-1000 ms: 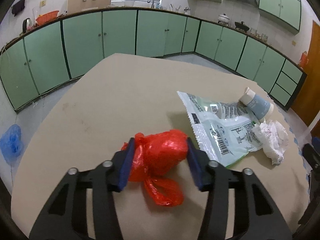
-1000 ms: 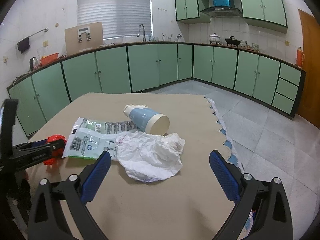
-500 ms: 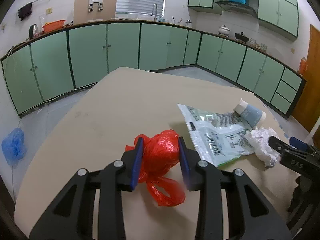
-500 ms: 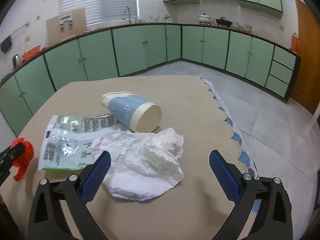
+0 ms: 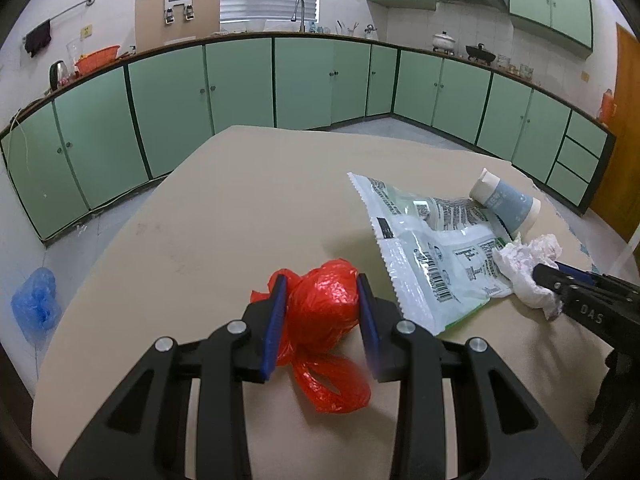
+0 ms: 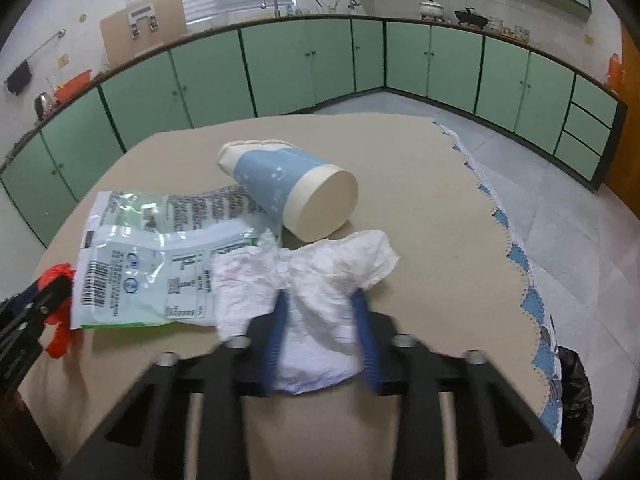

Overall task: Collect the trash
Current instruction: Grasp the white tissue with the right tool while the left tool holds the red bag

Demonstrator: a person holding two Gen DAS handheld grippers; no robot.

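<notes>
Red crumpled plastic bag (image 5: 322, 304) sits between the blue pads of the left claw (image 5: 322, 312), both pads pressed into its sides, so clamped on it; a loose tail of the bag trails on the tan bench (image 5: 240, 208) below the pads. Landmark: the pale green and white printed foil pouch (image 6: 152, 264) lying flat on the bench. Red bag lies just left of the pouch, near its barcode edge.

White crumpled paper tissue (image 6: 320, 280) lies on the pouch's right edge, partly overlapping it. Right claw (image 6: 320, 332) has its jaws closing on the tissue, wad already bunched between the pads and pads touching it on both sides; view is slightly blurred. Blue and cream paper cup (image 6: 292, 188) lies on its side just behind the pouch, touching it, untouched by either claw.

Step in hand, as I judge it: grasp stage, two pieces being picked at once. Pouch and cup not yet collected.

Next move calls for finishing the right squeeze, then lifting both pieces clear without dragging the pouch along under the tissue. A dark bin liner (image 6: 576, 392) shows off the bench's right edge, past the pouch; likely the drop point, cannot confirm.
</notes>
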